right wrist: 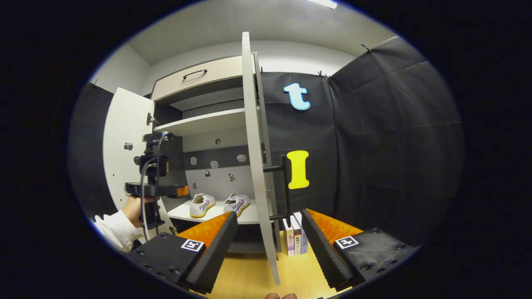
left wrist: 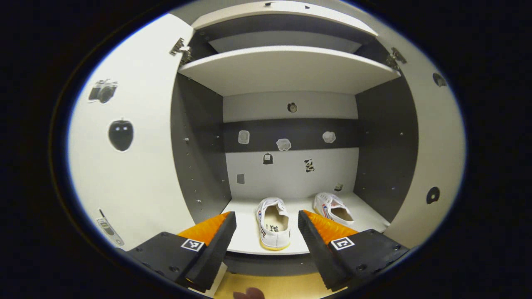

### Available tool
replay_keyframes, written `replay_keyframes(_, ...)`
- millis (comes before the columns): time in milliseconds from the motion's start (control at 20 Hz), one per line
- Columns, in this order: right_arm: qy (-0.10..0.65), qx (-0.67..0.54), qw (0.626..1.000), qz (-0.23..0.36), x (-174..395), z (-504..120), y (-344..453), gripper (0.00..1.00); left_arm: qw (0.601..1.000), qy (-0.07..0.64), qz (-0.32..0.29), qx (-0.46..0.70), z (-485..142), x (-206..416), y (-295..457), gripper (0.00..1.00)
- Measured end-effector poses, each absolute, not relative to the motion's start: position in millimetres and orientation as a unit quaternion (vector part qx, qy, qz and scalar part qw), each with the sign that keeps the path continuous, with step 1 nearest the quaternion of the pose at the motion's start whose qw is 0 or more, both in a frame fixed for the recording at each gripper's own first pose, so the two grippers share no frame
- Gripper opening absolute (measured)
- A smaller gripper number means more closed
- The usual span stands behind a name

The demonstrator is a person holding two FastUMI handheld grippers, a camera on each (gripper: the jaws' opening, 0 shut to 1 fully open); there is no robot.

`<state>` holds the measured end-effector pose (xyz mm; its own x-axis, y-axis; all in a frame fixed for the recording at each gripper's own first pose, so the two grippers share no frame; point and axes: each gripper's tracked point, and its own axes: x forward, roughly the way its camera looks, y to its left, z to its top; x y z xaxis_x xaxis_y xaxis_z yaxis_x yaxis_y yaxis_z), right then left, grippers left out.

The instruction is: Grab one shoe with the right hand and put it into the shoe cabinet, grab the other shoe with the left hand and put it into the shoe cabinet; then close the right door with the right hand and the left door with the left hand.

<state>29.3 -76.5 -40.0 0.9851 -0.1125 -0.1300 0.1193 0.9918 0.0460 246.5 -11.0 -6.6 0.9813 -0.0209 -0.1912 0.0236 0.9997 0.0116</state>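
Note:
Two white shoes stand side by side on the cabinet's bottom shelf [left wrist: 370, 222]: the left shoe [left wrist: 273, 223] near the front edge, the right shoe [left wrist: 332, 208] farther back. My left gripper [left wrist: 266, 232] is open in front of the shelf, with nothing between its fingers. Both doors stand open: the left door [left wrist: 124, 166] and the right door [left wrist: 436, 166]. In the right gripper view the shoes [right wrist: 202, 204] [right wrist: 236, 203] sit inside, and the right door [right wrist: 257, 166] shows edge-on with its black handle [right wrist: 285, 187]. My right gripper [right wrist: 268, 236] is open, empty, just before that door's edge.
An empty upper shelf [left wrist: 286, 68] spans the cabinet, a drawer [right wrist: 199, 79] above it. Several books [right wrist: 296, 237] stand on the wooden floor [right wrist: 249, 274] behind the right door. A hand and white sleeve [right wrist: 118, 226] hold the other gripper [right wrist: 153, 189] at the left door.

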Motion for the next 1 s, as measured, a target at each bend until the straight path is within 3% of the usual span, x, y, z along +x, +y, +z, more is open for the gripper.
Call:
replay_keyframes(350,0.05,0.008,0.991,-0.121,43,-27,-133,0.98,0.997,0.061,-0.046,-0.021,23,162,-11,0.95)
replay_keyframes(1000,0.071,0.001,0.994,-0.084,60,-37,-109,0.95,0.999,0.026,-0.015,-0.029,62,61,59,0.95)
